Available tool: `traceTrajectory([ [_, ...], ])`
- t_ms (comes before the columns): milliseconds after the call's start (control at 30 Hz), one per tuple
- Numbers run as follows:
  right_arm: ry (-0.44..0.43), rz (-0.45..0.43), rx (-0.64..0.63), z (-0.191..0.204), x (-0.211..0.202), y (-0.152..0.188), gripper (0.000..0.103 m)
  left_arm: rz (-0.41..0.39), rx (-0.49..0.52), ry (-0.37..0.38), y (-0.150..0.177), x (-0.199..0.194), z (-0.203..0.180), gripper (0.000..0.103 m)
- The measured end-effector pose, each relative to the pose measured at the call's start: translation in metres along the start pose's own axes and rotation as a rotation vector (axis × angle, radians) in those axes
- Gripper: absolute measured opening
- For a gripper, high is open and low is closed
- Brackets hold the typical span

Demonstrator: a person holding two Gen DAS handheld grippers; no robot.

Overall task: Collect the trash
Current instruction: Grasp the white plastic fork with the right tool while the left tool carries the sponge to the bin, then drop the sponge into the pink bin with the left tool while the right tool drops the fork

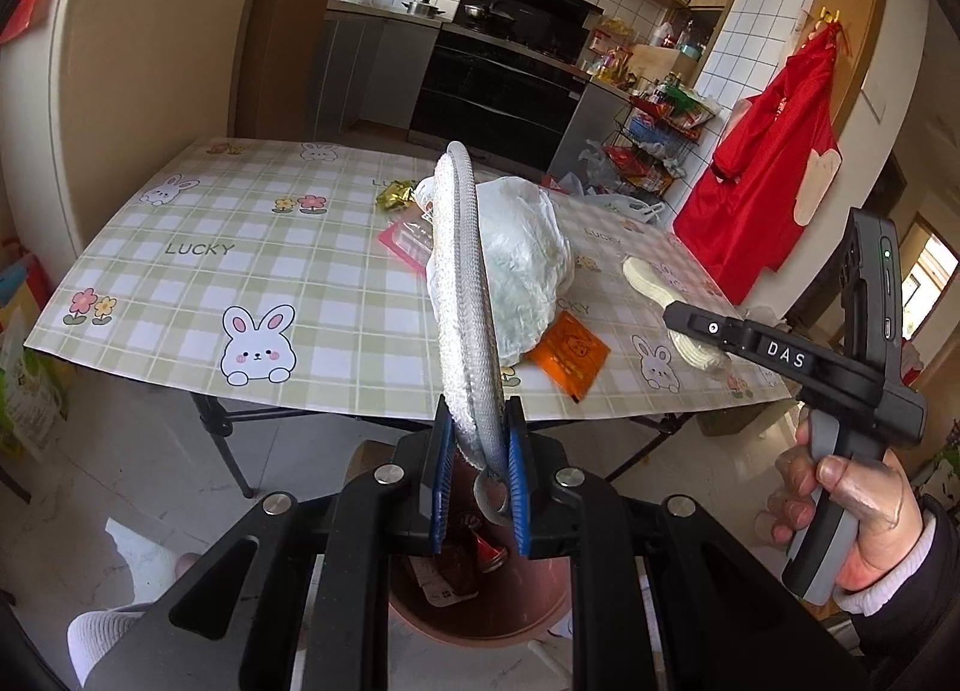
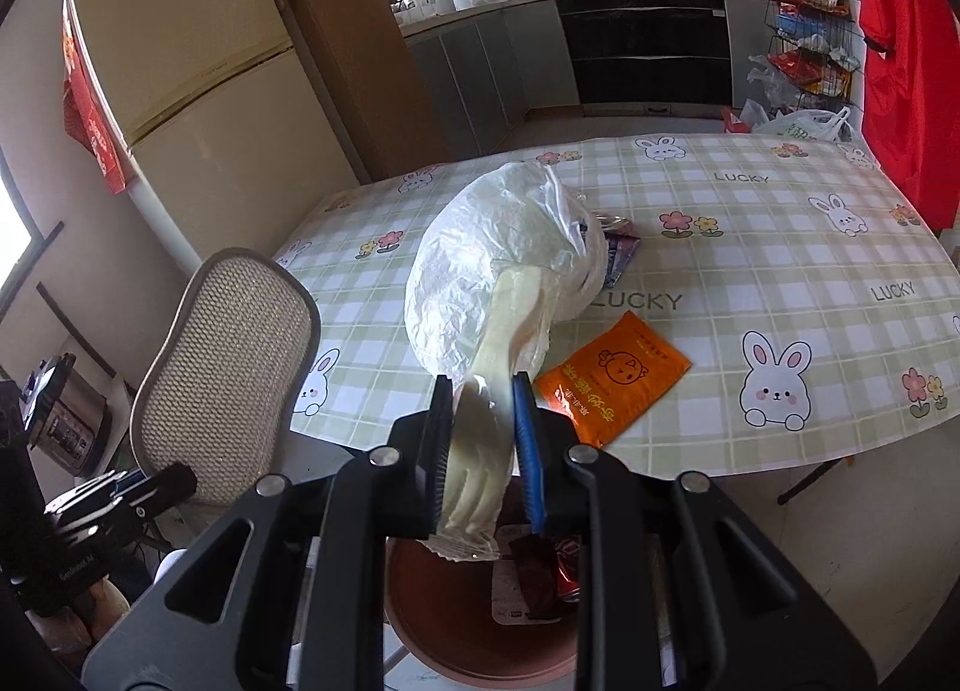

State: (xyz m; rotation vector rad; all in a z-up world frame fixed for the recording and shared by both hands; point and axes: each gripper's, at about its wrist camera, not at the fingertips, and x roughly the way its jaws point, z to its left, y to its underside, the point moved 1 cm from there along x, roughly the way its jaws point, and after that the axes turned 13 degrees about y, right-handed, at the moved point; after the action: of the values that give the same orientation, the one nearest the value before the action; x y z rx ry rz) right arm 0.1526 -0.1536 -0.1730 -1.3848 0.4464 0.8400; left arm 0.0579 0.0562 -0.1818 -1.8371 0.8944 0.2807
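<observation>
My left gripper is shut on the heel end of a grey-trimmed mesh insole, which stands up edge-on in front of the camera. The right wrist view shows that insole flat-on at the left. A cream insole in clear wrap is clamped in my right gripper. It also shows in the left wrist view as the cream insole ahead of the right gripper. A terracotta bin with wrappers inside sits on the floor under both grippers.
On the checked bunny tablecloth lie a crumpled white plastic bag, an orange packet, a pink packet, a gold wrapper and a bluish wrapper. A fridge stands left, a red garment right.
</observation>
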Motion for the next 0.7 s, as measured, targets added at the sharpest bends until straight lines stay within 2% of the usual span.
traceTrajectory([
  [300,-0.002,-0.049,0.023,-0.009,-0.020,-0.008,0.023,0.131,0.062,0.081,0.022,0.023,-0.023,0.016],
  [533,-0.003,-0.065,0.045,-0.018,-0.027,-0.012,0.023,0.197,0.101,0.133,0.030,0.037,-0.036,0.016],
  [700,-0.004,-0.059,0.047,-0.019,-0.027,-0.010,0.023,0.232,0.109,0.141,0.039,0.046,-0.038,0.016],
])
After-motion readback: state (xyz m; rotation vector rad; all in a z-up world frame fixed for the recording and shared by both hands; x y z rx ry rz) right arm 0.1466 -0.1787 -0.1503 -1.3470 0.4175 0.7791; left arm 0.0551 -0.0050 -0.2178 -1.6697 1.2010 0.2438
